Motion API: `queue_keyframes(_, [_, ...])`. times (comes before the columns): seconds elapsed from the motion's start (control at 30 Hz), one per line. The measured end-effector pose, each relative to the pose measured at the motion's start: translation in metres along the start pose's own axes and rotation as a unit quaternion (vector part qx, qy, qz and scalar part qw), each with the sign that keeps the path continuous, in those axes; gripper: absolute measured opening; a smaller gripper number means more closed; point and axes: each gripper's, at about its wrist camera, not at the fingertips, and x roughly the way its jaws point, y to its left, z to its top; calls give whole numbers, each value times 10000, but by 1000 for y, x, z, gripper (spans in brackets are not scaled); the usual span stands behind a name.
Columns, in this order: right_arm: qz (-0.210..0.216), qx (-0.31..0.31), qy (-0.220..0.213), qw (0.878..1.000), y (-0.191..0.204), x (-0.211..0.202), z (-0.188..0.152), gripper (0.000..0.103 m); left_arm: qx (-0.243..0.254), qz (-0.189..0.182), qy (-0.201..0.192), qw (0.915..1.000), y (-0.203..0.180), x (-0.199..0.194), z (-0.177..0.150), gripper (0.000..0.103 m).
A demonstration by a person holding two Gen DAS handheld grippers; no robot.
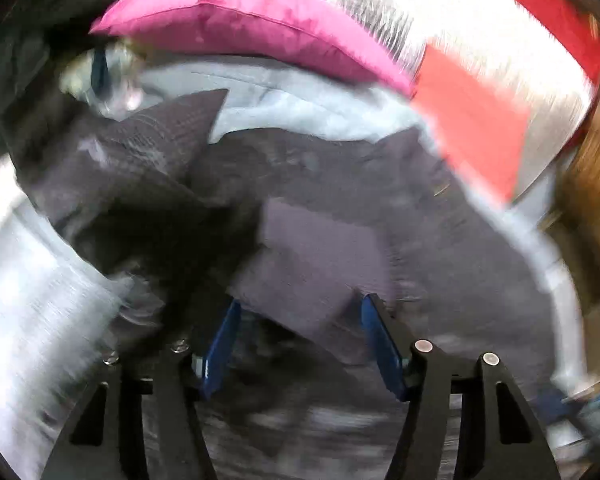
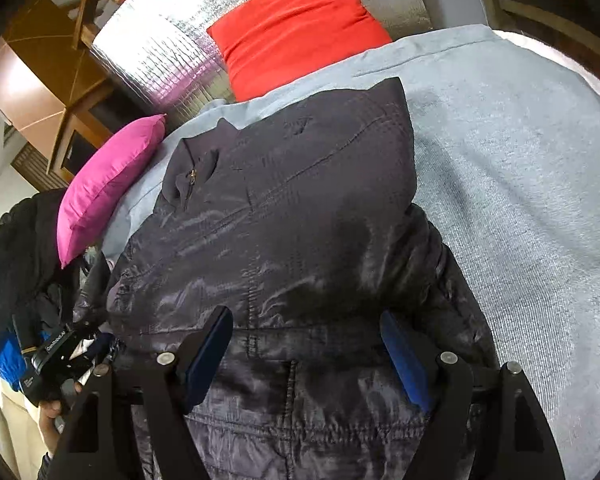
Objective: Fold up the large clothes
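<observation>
Your jacket (image 2: 284,208) looks soft, puffy and slippery, so with both jaws wide and empty, pinch a stitched hem.

jacket (image 2: 284,216): dark grey, shiny, quilted
blanket (image 2: 512,184): light grey
pillows: one pink (image 2: 108,184), one red (image 2: 296,28)
tool pads (image 2: 406,360): blue

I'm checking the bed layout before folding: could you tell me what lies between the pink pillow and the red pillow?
In the right wrist view, crinkled silver foil sheeting fills the stretch between the pink pillow and the red pillow.
</observation>
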Motion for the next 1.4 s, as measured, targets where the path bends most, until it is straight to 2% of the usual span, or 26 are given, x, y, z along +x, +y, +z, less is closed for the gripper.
queue_keyframes(0.03, [-21, -30, 3, 10000, 2, 2, -1, 80, 38, 102, 288, 9995, 3, 13, -2, 59])
queue_keyframes(0.07, [-52, -88, 7, 9999, 3, 5, -2, 80, 46, 104, 311, 9995, 6, 17, -3, 59])
queue_keyframes(0.13, [-110, -140, 34, 9998, 6, 6, -1, 80, 193, 226, 155, 9994, 2, 7, -2, 59])
queue_keyframes(0.23, [-162, -98, 92, 9998, 7, 5, 2, 79, 175, 126, -32, 9998, 3, -12, -4, 60])
queue_keyframes(0.27, [-190, -50, 77, 9998, 9, 3, 3, 79, 187, 65, -74, 9998, 5, -21, -5, 64])
queue_keyframes(0.37, [-100, -163, -374, 9991, 20, -25, -6, 79, 141, -350, -186, 9991, 21, -55, -12, 81])
queue_keyframes(0.43, [-185, -488, -685, 9963, 30, -49, -21, 79, -38, -621, -353, 9974, 35, -78, -10, 82])
queue_keyframes(0.5, [-222, -837, -860, 9925, 37, -70, -48, 80, -346, -942, -541, 9935, 67, -100, -10, 84])
queue_keyframes(0.57, [-287, -1091, -911, 9894, 38, -81, -74, 80, -746, -1059, -735, 9888, 107, -114, -8, 85])
queue_keyframes(0.63, [-491, -1248, -885, 9870, 37, -84, -98, 80, -1049, -823, -934, 9867, 148, -120, -2, 85])
queue_keyframes(0.7, [-606, -1266, -899, 9860, 35, -84, -114, 80, -1173, 34, -943, 9886, 186, -114, 12, 85])
queue_keyframes(0.77, [-663, -1303, -963, 9845, 36, -82, -125, 80, -1057, 538, -944, 9884, 208, -105, 30, 85])
queue_keyframes(0.83, [-682, -1411, -1033, 9822, 38, -80, -132, 80, -741, 863, -932, 9891, 216, -95, 49, 85])
queue_keyframes(0.93, [-730, -1613, -1043, 9787, 43, -71, -144, 80, -262, 1117, -905, 9893, 215, -77, 73, 85])
queue_keyframes(1.03, [-695, -1730, -943, 9779, 44, -63, -149, 80, 120, 1673, -863, 9820, 216, -55, 101, 85])
queue_keyframes(1.1, [-550, -1631, -943, 9805, 39, -64, -147, 80, 194, 1860, -801, 9791, 222, -46, 114, 84])
queue_keyframes(1.13, [-487, -1552, -918, 9824, 35, -62, -147, 80, 223, 1961, -714, 9777, 225, -41, 118, 79])
queue_keyframes(1.2, [-404, -1421, -884, 9851, 30, -61, -145, 80, 285, 2198, -530, 9737, 230, -27, 127, 57])
queue_keyframes(1.23, [-380, -1395, -864, 9857, 29, -60, -145, 80, 270, 2308, -425, 9717, 233, -22, 131, 28])
queue_keyframes(1.27, [-378, -1392, -864, 9858, 29, -59, -145, 80, 165, 2369, -309, 9709, 239, -20, 134, 10])
queue_keyframes(1.4, [-321, -1391, -848, 9861, 29, -57, -145, 80, -147, 2207, -424, 9743, 244, -39, 141, 10])
